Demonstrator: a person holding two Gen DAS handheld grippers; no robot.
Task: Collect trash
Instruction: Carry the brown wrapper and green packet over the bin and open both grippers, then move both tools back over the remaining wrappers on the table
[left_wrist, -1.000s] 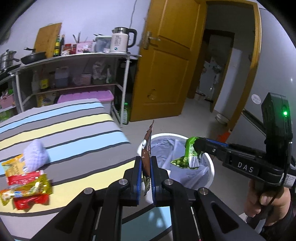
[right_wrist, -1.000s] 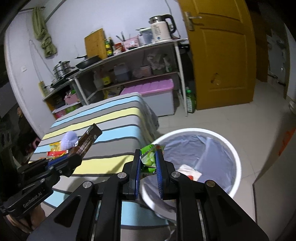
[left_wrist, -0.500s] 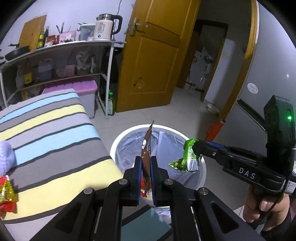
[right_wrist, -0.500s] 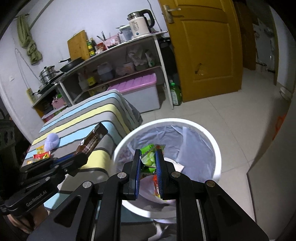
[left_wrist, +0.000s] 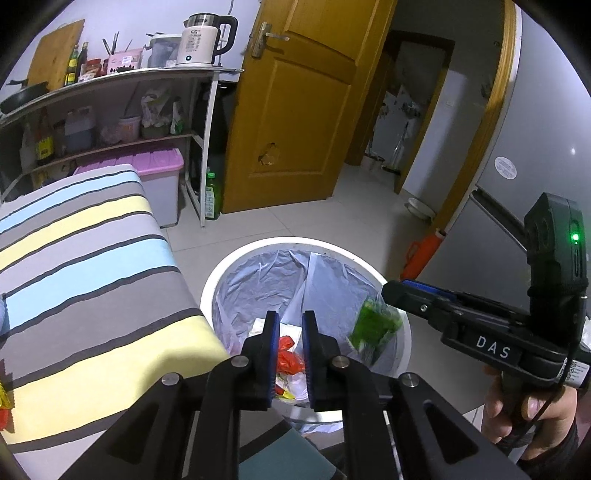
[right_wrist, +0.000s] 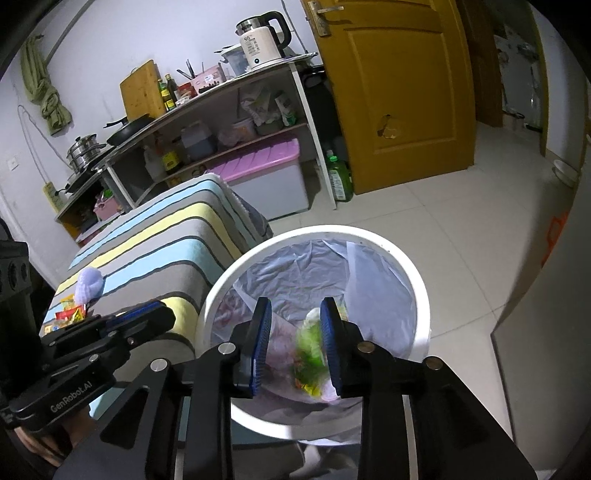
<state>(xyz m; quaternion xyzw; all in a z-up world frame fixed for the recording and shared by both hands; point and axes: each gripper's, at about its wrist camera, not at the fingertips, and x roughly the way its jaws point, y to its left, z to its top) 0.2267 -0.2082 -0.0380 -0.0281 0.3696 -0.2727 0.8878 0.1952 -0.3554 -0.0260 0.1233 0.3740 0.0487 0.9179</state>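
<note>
A white trash bin (left_wrist: 221, 269) with a grey liner stands on the floor beside the striped table; its rim also shows in the right wrist view (right_wrist: 421, 295). My left gripper (left_wrist: 287, 325) is open and empty above the bin. My right gripper (right_wrist: 295, 325) is open above the bin too. A green wrapper (right_wrist: 312, 343), blurred, is falling between its fingers into the bin; it also shows in the left wrist view (left_wrist: 373, 328). Red and white trash (left_wrist: 288, 354) lies in the bin. The brown wrapper is not visible.
The striped table (left_wrist: 92, 280) is left of the bin, with snack wrappers (right_wrist: 68, 314) and a lilac ball (right_wrist: 88, 282) at its far end. A shelf rack (left_wrist: 110, 110), a pink-lidded box (left_wrist: 159, 166) and an orange door (left_wrist: 295, 110) stand behind.
Both grippers moved over the bin and opened. The brown wrapper left the left gripper. The green wrapper left the right gripper and is dropping.
</note>
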